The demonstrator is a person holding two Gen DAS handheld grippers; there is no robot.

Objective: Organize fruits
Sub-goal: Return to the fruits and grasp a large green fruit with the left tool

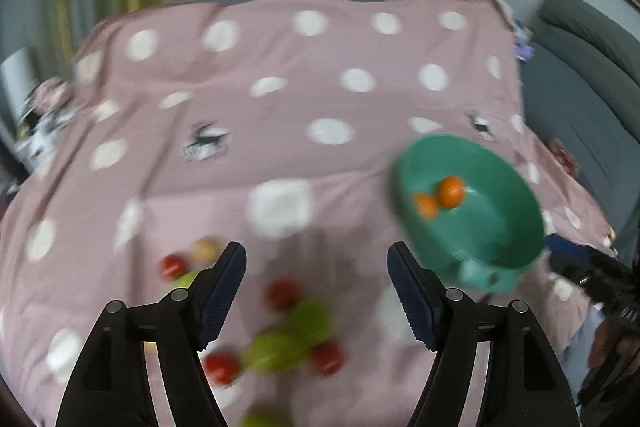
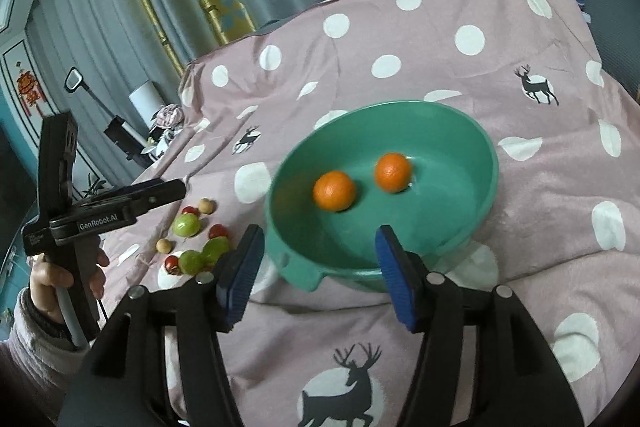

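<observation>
A green bowl [image 2: 472, 195] sits on a pink dotted cloth and holds two oranges [image 2: 334, 191] [image 2: 393, 172]. It also shows in the left wrist view [image 1: 500, 227], blurred. A cluster of small fruits lies left of the bowl: green ones [image 2: 186, 225], red ones [image 2: 218, 231] and tan ones [image 2: 164, 245]. In the left wrist view the cluster [image 1: 288, 339] lies under my left gripper [image 1: 316, 291], which is open and empty. My right gripper [image 2: 320, 267] is open and empty at the bowl's near rim. The left gripper also shows in the right wrist view [image 2: 160, 193].
The pink cloth [image 2: 440, 39] with white dots and deer prints covers the whole surface. Grey curtains hang behind. A grey sofa [image 1: 580, 75] stands at the right. Clutter and a white cylinder [image 2: 145, 99] sit past the cloth's left edge.
</observation>
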